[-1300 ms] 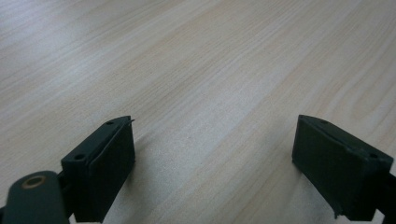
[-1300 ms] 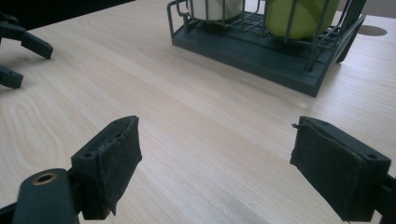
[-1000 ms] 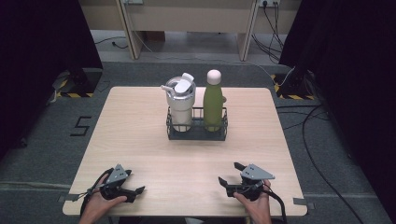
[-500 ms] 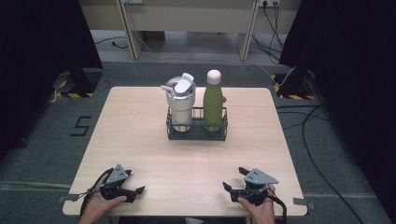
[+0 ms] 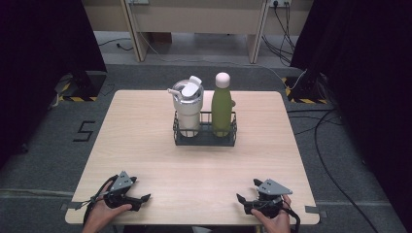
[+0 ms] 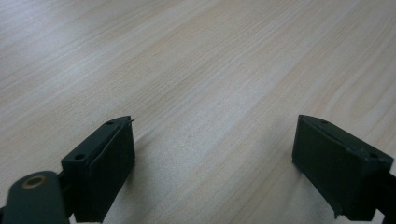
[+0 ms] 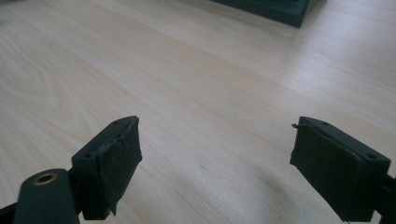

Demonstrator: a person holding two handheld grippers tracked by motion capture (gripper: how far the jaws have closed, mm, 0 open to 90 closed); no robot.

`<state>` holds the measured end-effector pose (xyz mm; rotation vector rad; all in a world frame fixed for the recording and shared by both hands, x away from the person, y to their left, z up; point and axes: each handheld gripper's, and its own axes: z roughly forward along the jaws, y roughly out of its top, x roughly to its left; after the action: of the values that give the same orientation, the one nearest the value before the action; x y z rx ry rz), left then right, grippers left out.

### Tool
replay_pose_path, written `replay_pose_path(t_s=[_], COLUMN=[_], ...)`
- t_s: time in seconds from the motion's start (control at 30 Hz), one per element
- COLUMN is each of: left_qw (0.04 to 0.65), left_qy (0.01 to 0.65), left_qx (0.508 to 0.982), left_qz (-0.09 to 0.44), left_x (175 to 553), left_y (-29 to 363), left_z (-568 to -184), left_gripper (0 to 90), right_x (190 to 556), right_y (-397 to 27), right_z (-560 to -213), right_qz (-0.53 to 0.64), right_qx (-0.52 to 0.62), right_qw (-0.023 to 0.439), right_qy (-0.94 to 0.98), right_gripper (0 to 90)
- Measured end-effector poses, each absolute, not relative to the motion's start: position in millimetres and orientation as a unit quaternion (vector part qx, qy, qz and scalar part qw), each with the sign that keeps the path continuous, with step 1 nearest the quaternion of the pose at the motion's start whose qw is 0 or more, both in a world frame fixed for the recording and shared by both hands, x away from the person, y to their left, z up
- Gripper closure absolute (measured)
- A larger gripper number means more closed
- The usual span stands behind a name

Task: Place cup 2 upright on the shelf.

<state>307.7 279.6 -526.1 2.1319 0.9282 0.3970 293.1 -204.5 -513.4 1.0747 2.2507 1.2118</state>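
A black wire caddy stands at the table's middle, toward the far side. It holds a white lidded tumbler on the left and a green bottle with a pink cap on the right. My left gripper rests near the front left edge in a hand, its jaws open over bare wood. My right gripper lies near the front right edge, held by a hand. Its jaws are open with nothing between them. The caddy's dark base shows far ahead in the right gripper view.
The light wooden table has bare surface between the grippers and the caddy. Cables lie on the grey floor at the right, and dark curtains hang on both sides.
My right gripper has shifted slightly toward the near edge and to the right. The left gripper, the caddy and both vessels have stayed put.
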Motion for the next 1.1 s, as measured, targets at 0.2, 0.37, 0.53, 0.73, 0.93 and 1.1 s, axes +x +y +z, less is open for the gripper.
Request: replay_pose_path(t_s=[0.2,0.37,0.53,0.73,0.93,1.1], left_qw=[0.381,0.381,0.381,0.381,0.381,0.381], left_qy=[0.364,0.364,0.364,0.364,0.364,0.364], left_qx=[0.836,0.835,0.836,0.836,0.835,0.836], left_qz=[0.155,0.156,0.155,0.155,0.156,0.155], left_x=[308,308,308,308,308,308], left_y=[280,280,280,280,280,280], left_z=[-526,-526,-526,-526,-526,-526], left_gripper=[12.5,12.5,12.5,12.5,12.5,12.5], right_x=[293,292,291,291,291,291], right_y=[-206,-205,-206,-205,-205,-206], right_z=[-519,-525,-526,-527,-528,-528], right_qz=[0.392,0.374,0.372,0.369,0.371,0.374], right_qx=[0.39,0.385,0.385,0.386,0.386,0.383], right_qw=[0.179,0.177,0.175,0.176,0.178,0.178], right_qy=[0.814,0.825,0.826,0.827,0.825,0.826], right_gripper=[15.3,10.2,4.3,0.4,0.4,0.4])
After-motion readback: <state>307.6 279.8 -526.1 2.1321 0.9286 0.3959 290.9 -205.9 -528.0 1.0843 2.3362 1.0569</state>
